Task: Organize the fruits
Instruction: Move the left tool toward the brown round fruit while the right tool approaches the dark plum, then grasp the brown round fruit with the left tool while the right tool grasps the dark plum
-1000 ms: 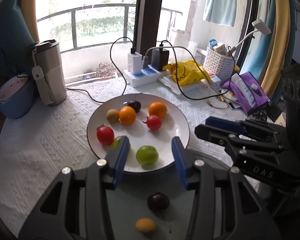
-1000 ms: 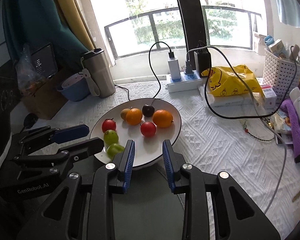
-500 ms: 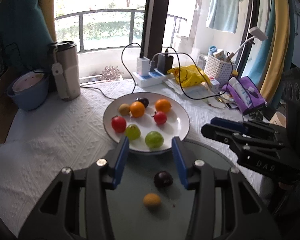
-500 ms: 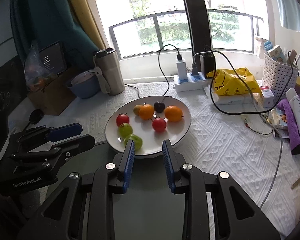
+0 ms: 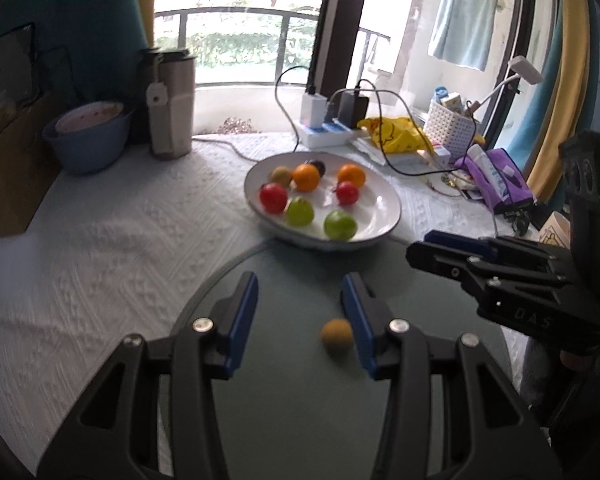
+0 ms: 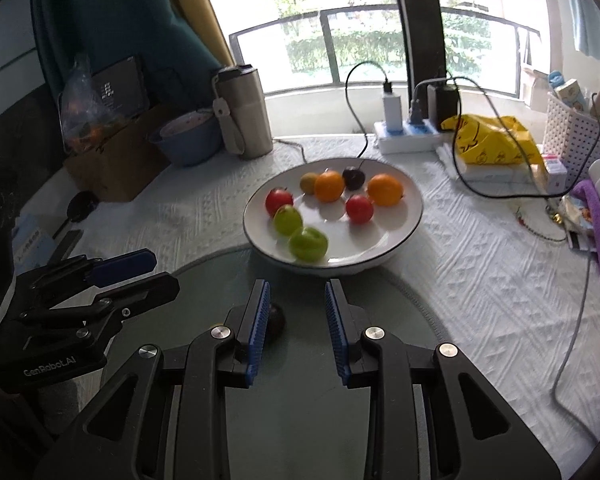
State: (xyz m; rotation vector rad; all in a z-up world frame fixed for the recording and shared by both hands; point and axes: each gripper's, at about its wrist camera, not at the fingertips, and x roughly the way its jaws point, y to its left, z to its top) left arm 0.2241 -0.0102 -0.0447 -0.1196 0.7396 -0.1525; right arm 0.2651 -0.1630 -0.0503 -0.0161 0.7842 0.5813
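Observation:
A white plate (image 5: 382,204) (image 6: 384,228) holds two oranges, two red fruits, two green fruits, a small brown fruit and a dark plum. In front of it lies a dark round glass board (image 5: 300,408) (image 6: 296,408). A small brown fruit (image 5: 337,333) rests on the board beside the right finger of my left gripper (image 5: 299,280), which is open and empty. A dark plum (image 6: 277,318) lies on the board, half hidden behind the left finger of my right gripper (image 6: 297,286). That gripper's jaws stand narrowly apart with nothing between them.
A steel tumbler (image 6: 244,114) and blue bowl (image 6: 188,138) stand at the back left. A power strip (image 6: 406,134) with cables, a yellow bag (image 6: 490,140), white basket (image 6: 576,132) and purple pouch (image 5: 500,184) crowd the back right. A cardboard box (image 6: 112,164) sits left.
Both grippers have drawn back from the plate toward the near side of the glass board. The dark plum has left the left wrist view and come into the right wrist view.

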